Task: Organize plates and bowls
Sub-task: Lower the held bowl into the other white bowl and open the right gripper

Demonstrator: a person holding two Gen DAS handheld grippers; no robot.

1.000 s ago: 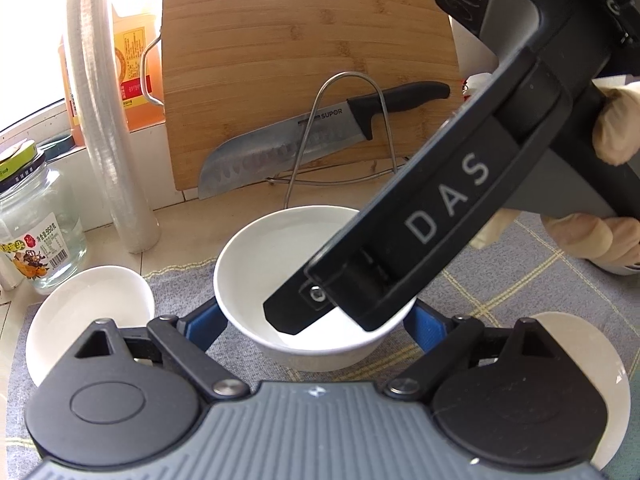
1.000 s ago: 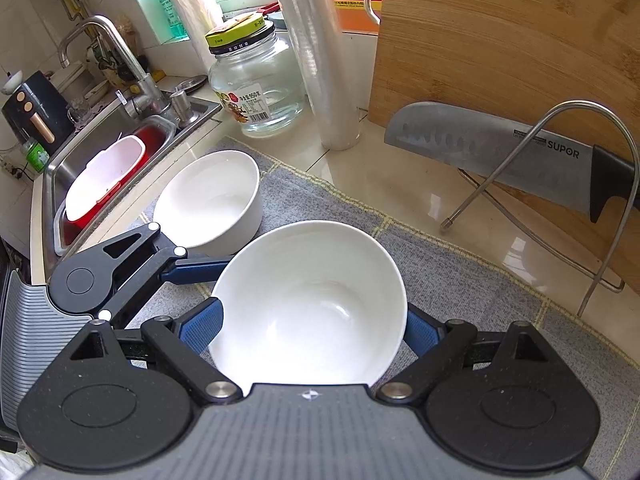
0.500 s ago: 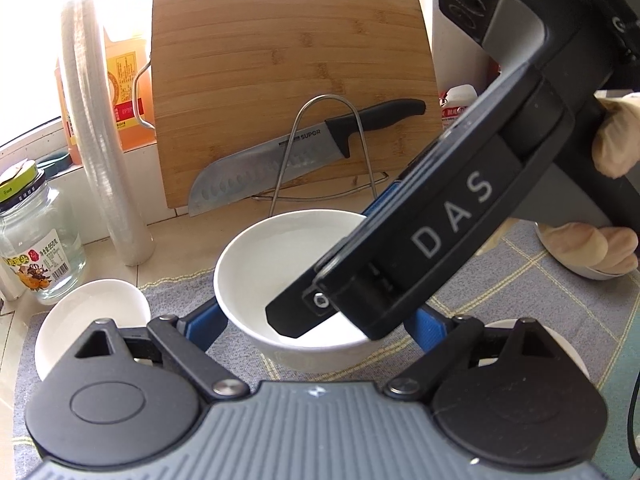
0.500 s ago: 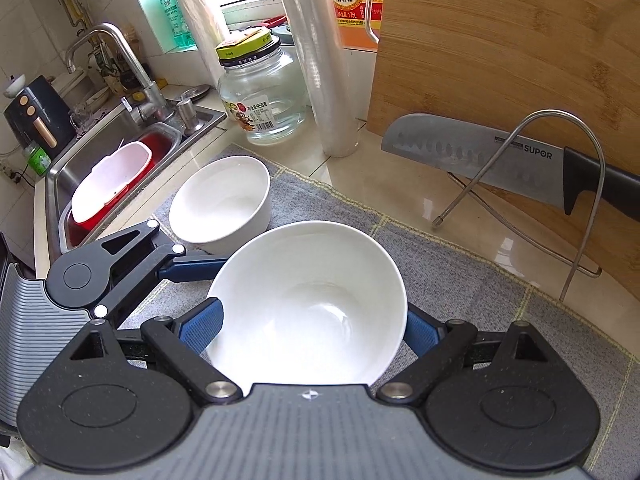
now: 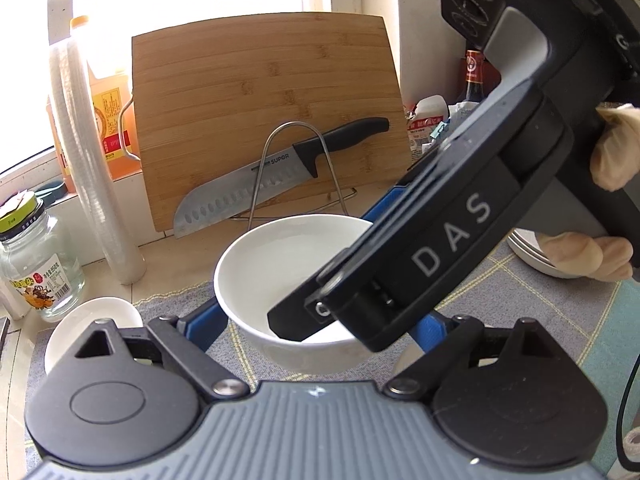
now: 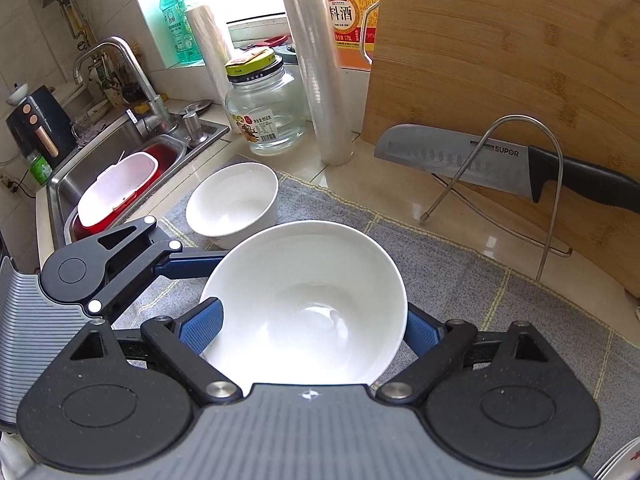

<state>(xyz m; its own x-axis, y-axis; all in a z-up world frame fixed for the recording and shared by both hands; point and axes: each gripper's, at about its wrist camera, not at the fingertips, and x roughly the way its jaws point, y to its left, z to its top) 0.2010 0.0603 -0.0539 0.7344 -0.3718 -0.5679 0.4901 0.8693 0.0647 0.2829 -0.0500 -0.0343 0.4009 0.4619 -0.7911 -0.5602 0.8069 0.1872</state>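
A large white bowl (image 6: 308, 304) hangs a little above the grey mat (image 6: 460, 264), tilted toward the camera. My right gripper (image 6: 312, 330) is shut on it, blue pads pressing its left and right walls. My left gripper (image 6: 100, 268) reaches in from the left, and one blue finger (image 6: 192, 262) meets the bowl's far-left side. In the left wrist view the same bowl (image 5: 280, 264) sits between the left gripper's (image 5: 316, 326) fingers, partly hidden by the right gripper's black body (image 5: 448, 248). A smaller white bowl (image 6: 234, 204) rests on the mat behind and to the left.
A bamboo cutting board (image 5: 264, 120) leans at the back, with a knife (image 5: 280, 184) on a wire stand before it. A glass jar (image 6: 266, 116) and a roll of film (image 6: 320, 72) stand nearby. The sink (image 6: 120, 168) holds a red tub. A gloved hand (image 5: 584, 252) grips the right tool.
Both grippers rose and drew back with the large bowl still between their fingers. The small bowl, board and knife now look farther away and lower.
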